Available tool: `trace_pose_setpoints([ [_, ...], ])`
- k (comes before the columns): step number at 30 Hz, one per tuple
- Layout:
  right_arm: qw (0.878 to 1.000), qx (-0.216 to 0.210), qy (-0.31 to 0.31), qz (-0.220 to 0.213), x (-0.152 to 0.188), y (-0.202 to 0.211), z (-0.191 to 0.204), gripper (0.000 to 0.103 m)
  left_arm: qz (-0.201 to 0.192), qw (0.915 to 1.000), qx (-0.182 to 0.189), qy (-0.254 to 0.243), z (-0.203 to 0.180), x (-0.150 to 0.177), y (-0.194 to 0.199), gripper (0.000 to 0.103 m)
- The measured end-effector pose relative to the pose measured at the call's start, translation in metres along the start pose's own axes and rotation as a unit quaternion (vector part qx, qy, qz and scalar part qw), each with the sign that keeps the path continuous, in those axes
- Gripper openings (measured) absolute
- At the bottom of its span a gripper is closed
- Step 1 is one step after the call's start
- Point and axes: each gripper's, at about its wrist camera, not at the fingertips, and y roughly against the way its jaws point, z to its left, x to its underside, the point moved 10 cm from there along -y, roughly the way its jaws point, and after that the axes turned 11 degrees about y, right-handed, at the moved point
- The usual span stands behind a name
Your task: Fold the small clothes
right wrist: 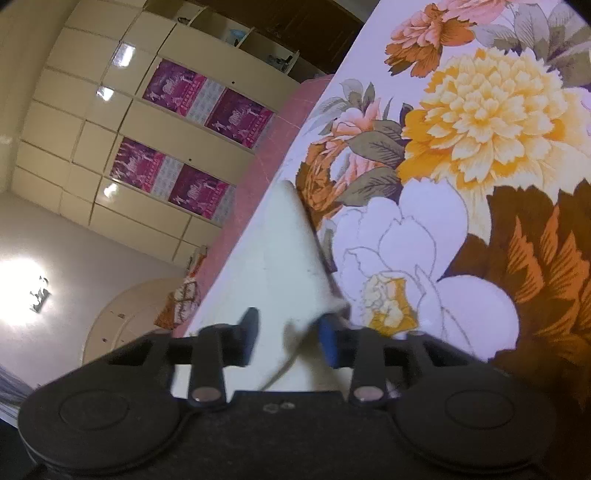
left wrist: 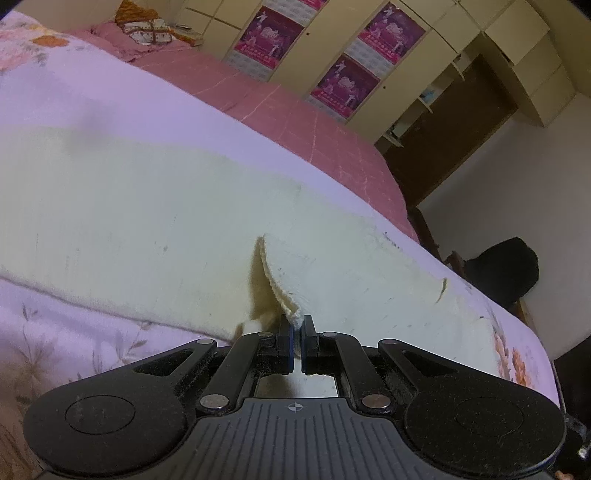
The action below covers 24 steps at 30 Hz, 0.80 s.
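A cream knitted garment (left wrist: 147, 229) lies spread flat on the floral lilac bedsheet (left wrist: 110, 110). My left gripper (left wrist: 297, 325) is shut on a lifted edge of the garment near its front side, with the pinched flap standing up from the cloth. In the right wrist view the same cream garment (right wrist: 280, 258) runs away from me along the bed. My right gripper (right wrist: 290, 332) is open, its blue-padded fingers (right wrist: 328, 339) on either side of the garment's near edge, not clamped on it.
The bed carries a pink quilt (left wrist: 295, 125) beyond the sheet, with a patterned pillow (left wrist: 147, 26) at its far end. Cream wardrobes with magenta posters (left wrist: 347, 85) stand behind. A dark chair (left wrist: 506, 269) sits past the bed's right edge. Large printed flowers (right wrist: 480, 118) cover the sheet.
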Motion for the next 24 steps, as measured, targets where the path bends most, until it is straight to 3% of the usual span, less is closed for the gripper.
trace_pose_setpoints([
  [3,1.000,0.017,0.009,0.008,0.005,-0.004,-0.010,0.005,-0.005,1.0000,0.004,0.004,-0.002,-0.001,0.000,0.003],
  [17,0.998,0.013,0.053,0.002,0.007,0.005,-0.007,0.004,-0.005,0.9998,0.003,0.020,0.016,0.005,0.000,0.003],
  [24,0.999,0.013,0.041,0.006,0.009,0.004,-0.015,0.004,-0.004,0.9998,0.003,0.017,0.019,0.004,-0.001,0.003],
])
